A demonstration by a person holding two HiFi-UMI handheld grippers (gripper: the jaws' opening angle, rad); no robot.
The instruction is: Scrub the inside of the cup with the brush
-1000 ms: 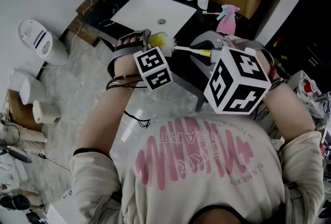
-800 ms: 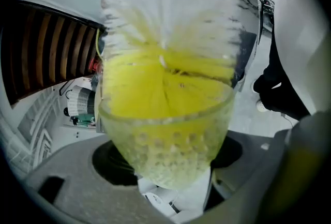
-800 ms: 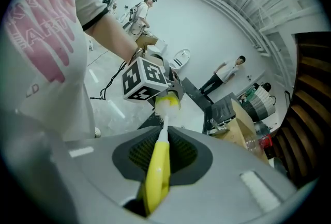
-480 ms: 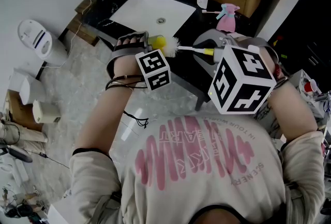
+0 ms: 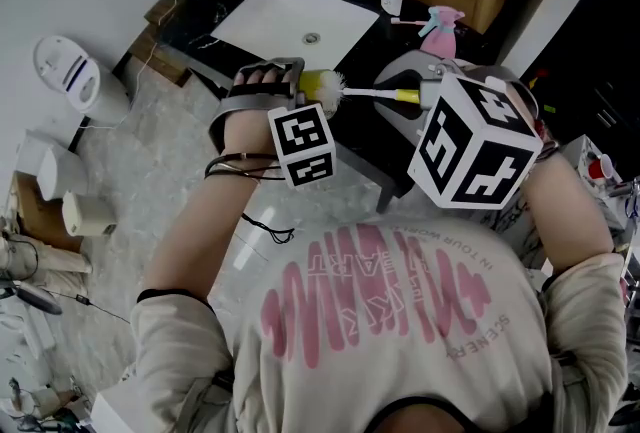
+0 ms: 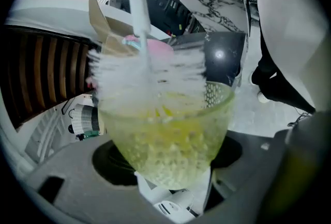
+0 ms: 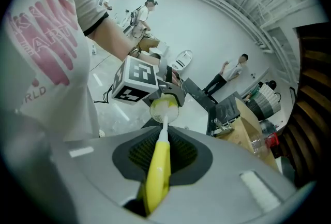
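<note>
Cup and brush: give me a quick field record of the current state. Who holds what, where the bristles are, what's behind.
left gripper: shut on the cup, gripped low on its body
cup: translucent yellow-green, dimpled wall, mouth turned toward the right gripper
right gripper: shut on the yellow handle of the brush
bristles: white, at the cup's mouth, partly inside
background: white sink and pink spray bottle on a dark counter
</note>
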